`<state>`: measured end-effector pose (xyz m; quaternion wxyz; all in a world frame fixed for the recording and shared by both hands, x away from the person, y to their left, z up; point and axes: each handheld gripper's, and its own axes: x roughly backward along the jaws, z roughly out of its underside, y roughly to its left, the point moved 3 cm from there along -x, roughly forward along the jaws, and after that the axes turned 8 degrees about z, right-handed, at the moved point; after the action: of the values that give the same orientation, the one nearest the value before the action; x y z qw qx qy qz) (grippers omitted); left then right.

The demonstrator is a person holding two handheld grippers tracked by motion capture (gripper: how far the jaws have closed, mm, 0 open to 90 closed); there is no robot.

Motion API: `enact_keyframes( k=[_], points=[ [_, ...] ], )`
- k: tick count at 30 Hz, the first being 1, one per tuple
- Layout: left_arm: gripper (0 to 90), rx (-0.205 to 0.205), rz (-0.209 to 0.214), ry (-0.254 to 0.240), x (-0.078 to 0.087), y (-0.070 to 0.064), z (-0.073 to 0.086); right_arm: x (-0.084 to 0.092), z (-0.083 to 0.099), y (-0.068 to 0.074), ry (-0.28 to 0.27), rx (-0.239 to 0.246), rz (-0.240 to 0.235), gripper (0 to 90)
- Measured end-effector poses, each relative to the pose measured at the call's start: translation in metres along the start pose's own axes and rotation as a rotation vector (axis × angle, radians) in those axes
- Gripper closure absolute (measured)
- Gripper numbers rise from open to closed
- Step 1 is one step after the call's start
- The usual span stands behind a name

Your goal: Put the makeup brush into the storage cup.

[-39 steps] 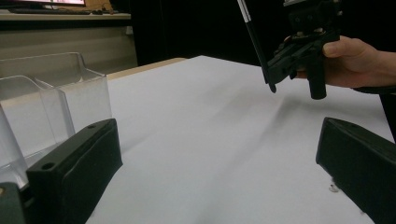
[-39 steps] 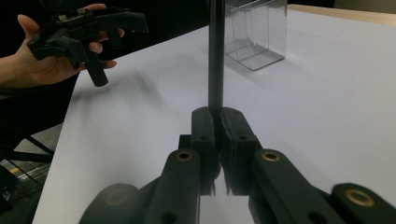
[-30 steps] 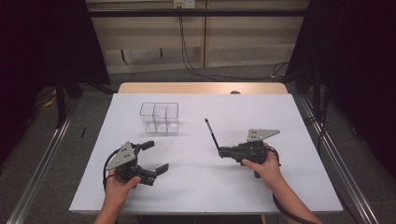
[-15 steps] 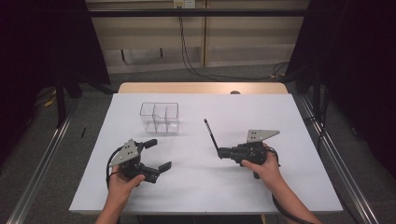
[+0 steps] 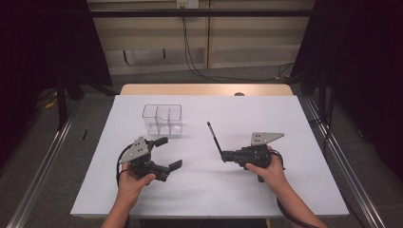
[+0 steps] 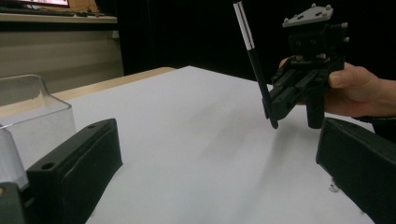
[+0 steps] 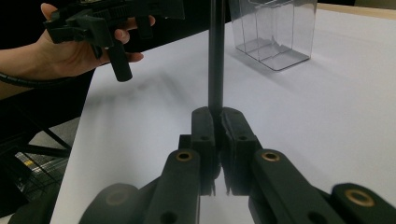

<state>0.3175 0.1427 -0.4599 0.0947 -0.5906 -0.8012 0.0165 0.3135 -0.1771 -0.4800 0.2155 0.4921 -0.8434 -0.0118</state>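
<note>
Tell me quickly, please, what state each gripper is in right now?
Left gripper: open, holding nothing.
Right gripper: closed on the black pen.

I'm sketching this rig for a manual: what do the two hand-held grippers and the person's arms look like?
Both the left gripper and the right gripper are matte black, with blocky rectangular jaws and round screw holes. Each carries a grey three-cornered plate on top and trails a black cable. The person's forearms are bare, without sleeves or gloves.

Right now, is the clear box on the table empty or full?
Empty: the clear box stands upright, and its compartments show nothing inside in the high view.
</note>
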Motion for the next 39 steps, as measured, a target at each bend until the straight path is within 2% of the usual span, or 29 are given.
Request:
enact_keyframes(
  k=[8,23,39],
  points=[
    [0.0,0.007,0.026,-0.021,-0.016,-0.001,-0.007,0.000,0.000,0.000,-0.002,-0.001,0.001,85.0],
    [0.0,0.025,0.042,-0.031,-0.039,0.001,-0.013,0.000,0.001,0.001,0.003,0.004,0.001,85.0],
    [0.0,0.052,0.062,-0.037,-0.057,0.001,-0.017,-0.002,0.001,0.003,0.002,0.007,0.000,85.0]
  ],
)
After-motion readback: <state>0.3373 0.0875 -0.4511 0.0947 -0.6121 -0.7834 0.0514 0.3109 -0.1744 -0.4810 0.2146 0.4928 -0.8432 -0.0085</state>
